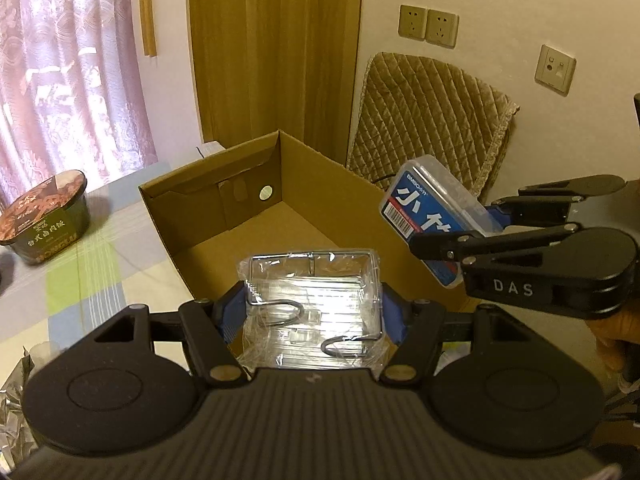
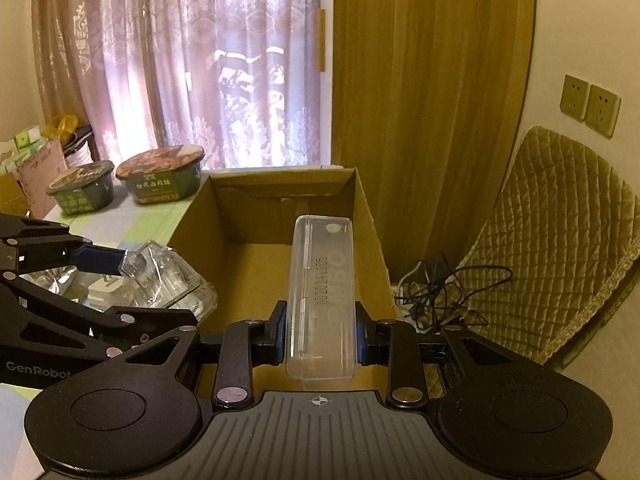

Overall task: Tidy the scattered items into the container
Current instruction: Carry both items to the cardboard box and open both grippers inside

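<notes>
Left gripper (image 1: 312, 316) clamps plastic-wrapped chrome wire rack (image 1: 310, 300) above near edge of open brown cardboard box (image 1: 224, 216). Right gripper (image 2: 320, 334) grips clear rectangular plastic case (image 2: 322, 300) over same box's right side.

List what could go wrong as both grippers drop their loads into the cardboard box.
1. The right gripper grips the clear plastic case near one end, so its long free end may swing or slip.
2. The left gripper holds a film-wrapped wire rack; the slick film could let it slide.
3. Both loads hang over the cardboard box close together, so the two grippers could collide.
</notes>
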Tool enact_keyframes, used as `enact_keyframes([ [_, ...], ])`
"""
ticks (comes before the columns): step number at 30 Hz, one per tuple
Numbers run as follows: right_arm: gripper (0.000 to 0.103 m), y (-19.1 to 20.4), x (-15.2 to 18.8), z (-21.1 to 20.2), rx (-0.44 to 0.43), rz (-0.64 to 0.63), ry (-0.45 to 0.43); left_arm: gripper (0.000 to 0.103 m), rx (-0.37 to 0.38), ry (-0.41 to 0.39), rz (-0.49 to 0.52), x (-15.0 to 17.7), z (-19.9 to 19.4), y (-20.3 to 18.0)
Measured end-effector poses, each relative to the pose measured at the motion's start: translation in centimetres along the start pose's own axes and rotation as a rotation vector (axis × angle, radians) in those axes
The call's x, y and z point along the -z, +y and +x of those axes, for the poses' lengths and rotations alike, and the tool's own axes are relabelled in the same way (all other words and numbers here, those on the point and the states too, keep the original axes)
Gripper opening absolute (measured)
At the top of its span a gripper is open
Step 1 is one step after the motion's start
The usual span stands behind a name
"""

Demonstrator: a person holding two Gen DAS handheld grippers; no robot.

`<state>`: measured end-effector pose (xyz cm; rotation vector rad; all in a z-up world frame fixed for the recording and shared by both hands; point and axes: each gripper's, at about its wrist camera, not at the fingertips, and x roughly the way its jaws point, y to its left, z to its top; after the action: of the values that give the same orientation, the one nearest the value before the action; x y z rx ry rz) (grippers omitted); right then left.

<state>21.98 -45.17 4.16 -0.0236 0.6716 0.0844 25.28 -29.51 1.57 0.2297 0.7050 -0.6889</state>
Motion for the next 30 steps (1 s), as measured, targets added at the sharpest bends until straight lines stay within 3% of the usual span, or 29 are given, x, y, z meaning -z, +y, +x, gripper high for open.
enact_keyframes([
  [2, 0.034, -0.1, 0.2, 0.3, -0.001, -0.001, 0.007, 0.067, -0.001, 0.005, -0.008, 0.1, 0.2, 0.1],
  [4, 0.034, -0.2, 0.4, 0.5, -0.002, 0.0, 0.013, 0.077, -0.015, 0.003, -0.009, 0.2, 0.2, 0.3],
  [12, 0.034, -0.1, 0.6, 1.1, -0.005, -0.002, 0.02, 0.077, -0.048, -0.033, 0.001, 0.2, -1.8, 1.7],
  [30, 0.034, 1.9, -0.1, 2.3, -0.046, -0.051, 0.022, 0.077, -0.055, -0.026, -0.034, 1.4, -3.2, 2.9],
])
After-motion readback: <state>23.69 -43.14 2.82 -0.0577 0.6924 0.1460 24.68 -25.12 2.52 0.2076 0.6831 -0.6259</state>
